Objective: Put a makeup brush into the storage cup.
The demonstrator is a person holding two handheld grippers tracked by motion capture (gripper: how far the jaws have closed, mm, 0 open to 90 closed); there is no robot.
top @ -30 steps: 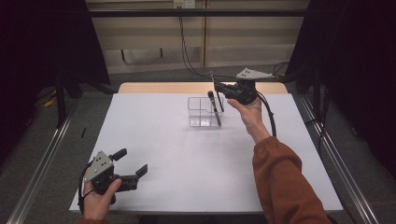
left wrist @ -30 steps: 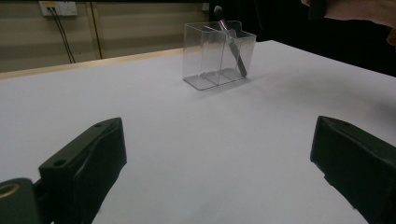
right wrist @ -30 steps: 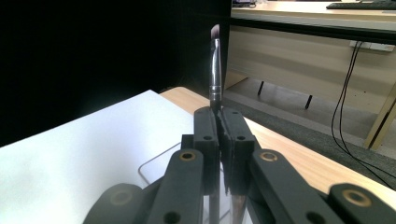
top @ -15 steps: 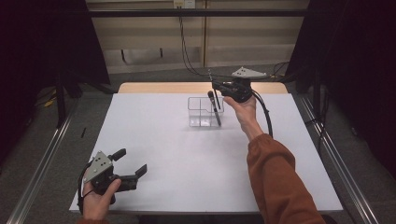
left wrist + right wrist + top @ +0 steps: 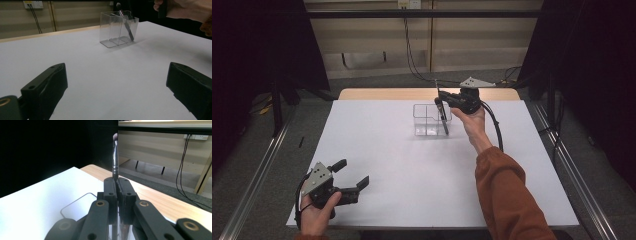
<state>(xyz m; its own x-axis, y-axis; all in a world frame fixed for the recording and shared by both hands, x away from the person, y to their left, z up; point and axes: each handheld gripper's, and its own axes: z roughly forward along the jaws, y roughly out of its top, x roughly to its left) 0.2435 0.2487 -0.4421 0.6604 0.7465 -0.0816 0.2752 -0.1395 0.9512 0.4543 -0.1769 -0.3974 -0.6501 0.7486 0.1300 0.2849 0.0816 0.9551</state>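
Over the surface [image 5: 422, 165] in the high view: white sheet covers most of it, wooden edge at the far side. Clear box [image 5: 430, 120] with a divider sits near the far middle. Right gripper [image 5: 443, 103] is held just above the box's right compartment, clamped on a makeup brush [image 5: 441, 112]. Brush is slightly tilted, lower end down inside that compartment, bristle tip up past the jaws. Right hand [image 5: 472, 122] wraps the gripper body, orange sleeve [image 5: 507, 200] runs to the near edge, cable trails right. Left gripper [image 5: 352, 177] sits at the near left corner, well apart from the box, jaws spread, nothing between them. Left hand [image 5: 317, 210] holds it low over the sheet.

Left gripper view: both black jaws stand wide apart at the bottom corners, bare white surface [image 5: 112, 82] between them. Clear box [image 5: 117, 28] is farther off, centre-top, brush [image 5: 126, 25] leaning inside its right-hand compartment, lower end near the box floor. Right hand [image 5: 180, 10] shows at the top right above the box.

Right gripper view: jaws pressed together on the brush [image 5: 115, 157] handle, no gap visible. Brush rises nearly upright from the jaws, metal ferrule just above them, pale bristles at the top. Box rim [image 5: 75, 201] shows below left of the jaws. Wooden edge [image 5: 160, 197] runs behind.
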